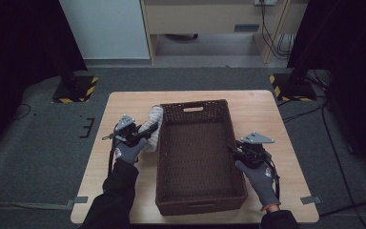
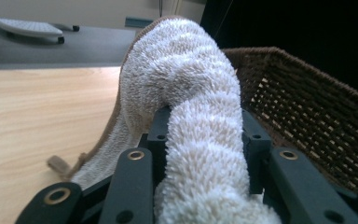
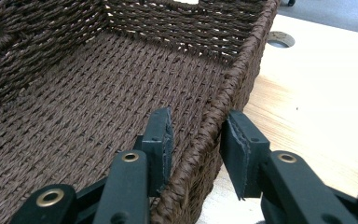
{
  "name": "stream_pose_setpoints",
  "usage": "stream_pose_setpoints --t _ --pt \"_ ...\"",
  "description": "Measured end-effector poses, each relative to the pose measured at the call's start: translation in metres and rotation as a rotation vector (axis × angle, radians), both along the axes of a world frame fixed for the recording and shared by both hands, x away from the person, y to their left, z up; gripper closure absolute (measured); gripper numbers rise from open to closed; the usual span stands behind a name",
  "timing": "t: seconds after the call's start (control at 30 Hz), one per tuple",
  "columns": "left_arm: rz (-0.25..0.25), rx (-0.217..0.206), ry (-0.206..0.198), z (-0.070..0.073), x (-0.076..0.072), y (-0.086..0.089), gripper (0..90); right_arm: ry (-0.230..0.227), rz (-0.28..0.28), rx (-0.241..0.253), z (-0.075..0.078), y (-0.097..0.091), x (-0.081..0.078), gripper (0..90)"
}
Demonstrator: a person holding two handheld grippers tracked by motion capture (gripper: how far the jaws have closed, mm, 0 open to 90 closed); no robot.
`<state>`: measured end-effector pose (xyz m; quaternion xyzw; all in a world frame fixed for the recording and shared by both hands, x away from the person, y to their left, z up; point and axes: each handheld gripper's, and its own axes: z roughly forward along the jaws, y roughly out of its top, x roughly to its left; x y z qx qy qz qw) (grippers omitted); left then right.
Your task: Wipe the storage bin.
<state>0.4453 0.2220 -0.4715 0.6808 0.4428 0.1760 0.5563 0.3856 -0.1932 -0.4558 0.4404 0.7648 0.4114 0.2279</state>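
Note:
A white fluffy towel (image 1: pixel 153 125) (image 2: pixel 182 70) with a brown edge hangs over the left rim of a dark brown wicker basket (image 1: pixel 195 102) (image 2: pixel 307 116) at the middle of the wooden table (image 1: pixel 124 105). My left gripper (image 1: pixel 145 133) (image 2: pixel 208 130) is shut on a bunched fold of the towel, just outside the basket's left wall. My right gripper (image 1: pixel 232 150) (image 3: pixel 198 135) straddles the basket's right wall (image 3: pixel 242 70), one pad inside and one outside, shut on the rim. Nothing lies on the basket's woven floor (image 3: pixel 98 102).
Bare tabletop (image 3: pixel 317 93) lies right of the basket, with a round hole (image 3: pixel 279 39) near its far corner. On the carpet behind the table stand two black posts on striped bases (image 1: pixel 76 88) (image 1: pixel 290 86). Cables run at the right.

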Motion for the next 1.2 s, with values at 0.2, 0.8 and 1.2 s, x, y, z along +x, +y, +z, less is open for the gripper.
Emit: stream_pose_setpoints --t 0.2,0.8,1.2 --pt "-0.032 0.129 0.096 -0.033 -0.006 -0.010 63.3 0.001 -0.001 -0.001 0.000 0.000 0.000 63.6" --pt "-0.057 -0.001 -0.018 0.016 -0.027 -0.001 62.8 0.001 -0.028 -0.024 0.002 0.003 -0.002 65.7" --pt "-0.033 0.019 0.000 0.001 -0.012 -0.002 63.0 0.004 -0.077 -0.006 0.001 0.008 0.007 66.0"
